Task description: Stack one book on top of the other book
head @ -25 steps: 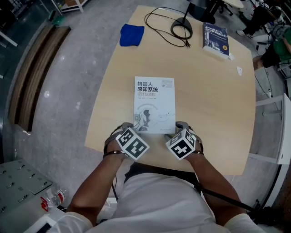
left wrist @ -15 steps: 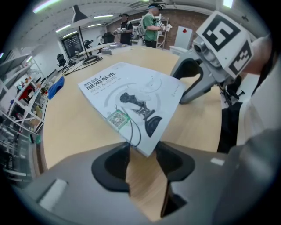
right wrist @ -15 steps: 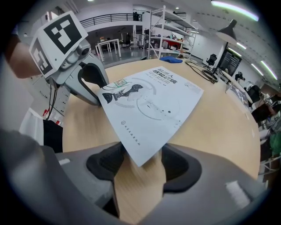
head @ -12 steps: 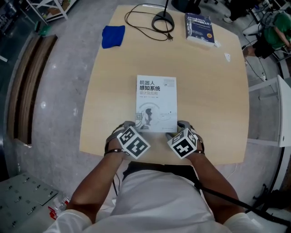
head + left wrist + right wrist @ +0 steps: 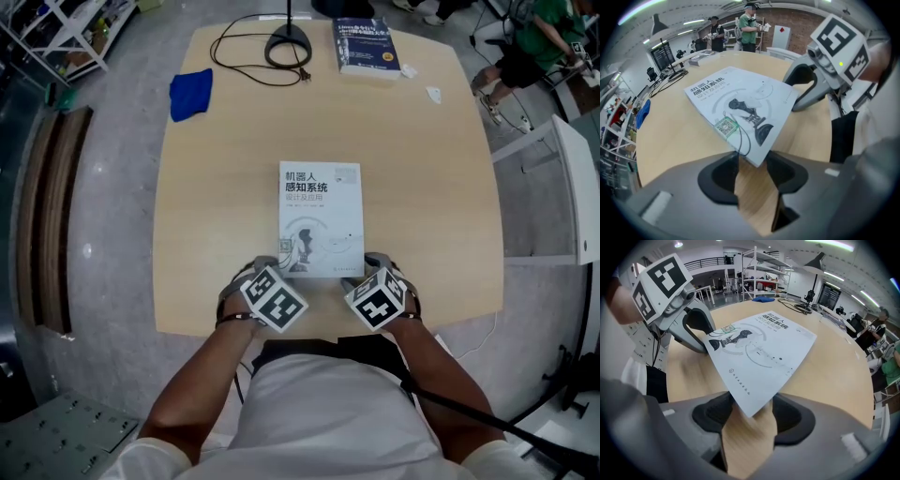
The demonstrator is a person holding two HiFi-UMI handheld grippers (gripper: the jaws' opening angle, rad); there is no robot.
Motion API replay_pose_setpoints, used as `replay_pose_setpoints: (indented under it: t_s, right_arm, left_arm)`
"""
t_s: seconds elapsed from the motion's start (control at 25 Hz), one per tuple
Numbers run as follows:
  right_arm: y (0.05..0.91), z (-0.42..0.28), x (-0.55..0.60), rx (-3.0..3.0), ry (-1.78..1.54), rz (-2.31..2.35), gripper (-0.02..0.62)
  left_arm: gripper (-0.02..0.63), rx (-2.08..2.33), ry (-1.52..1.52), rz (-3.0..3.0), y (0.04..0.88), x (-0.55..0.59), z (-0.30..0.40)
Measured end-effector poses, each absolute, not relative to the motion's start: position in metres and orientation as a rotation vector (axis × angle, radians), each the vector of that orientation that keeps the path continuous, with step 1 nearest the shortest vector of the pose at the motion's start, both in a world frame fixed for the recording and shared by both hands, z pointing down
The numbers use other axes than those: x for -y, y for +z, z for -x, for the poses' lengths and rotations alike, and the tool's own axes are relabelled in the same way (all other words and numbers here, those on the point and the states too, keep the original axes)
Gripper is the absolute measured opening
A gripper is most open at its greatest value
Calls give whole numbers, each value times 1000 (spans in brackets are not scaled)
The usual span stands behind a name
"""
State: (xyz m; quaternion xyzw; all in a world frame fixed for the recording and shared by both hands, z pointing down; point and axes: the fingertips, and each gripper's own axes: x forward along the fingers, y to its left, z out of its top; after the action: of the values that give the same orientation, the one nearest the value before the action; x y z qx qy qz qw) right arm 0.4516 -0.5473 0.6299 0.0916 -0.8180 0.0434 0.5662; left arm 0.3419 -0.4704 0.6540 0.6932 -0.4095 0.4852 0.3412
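A white book (image 5: 321,211) lies flat in the middle of the wooden table (image 5: 206,234), square to its edges. My left gripper (image 5: 268,272) stands at its near left corner and my right gripper (image 5: 373,270) at its near right corner. In the left gripper view that corner of the white book (image 5: 740,103) pokes between the wide jaws of the left gripper (image 5: 752,161). The right gripper (image 5: 751,406) has the other corner of the book (image 5: 764,348) between its wide jaws. A dark blue book (image 5: 366,47) lies at the table's far edge.
A blue cloth (image 5: 190,94) lies at the far left of the table, a black lamp base (image 5: 286,47) with its cable beside the dark book. Small white scraps (image 5: 433,94) lie far right. A white rack (image 5: 572,187) stands right of the table.
The table, dark book and cloth have swung left in the head view while the white book stayed between my grippers. The book now sits square to the table edges.
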Motion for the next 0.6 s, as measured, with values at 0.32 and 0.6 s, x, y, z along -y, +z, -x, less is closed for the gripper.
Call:
replay_pose_setpoints:
  t_s: [0.32,0.6]
  right_arm:
    - [634,-452,547,1943,135,-173,272]
    - [634,-450,549,1927,126,-160,275]
  left_arm:
    - [196,1088,1210,-1790,656,468,-343]
    - [193,1111,1231,-1775,657,471,-341]
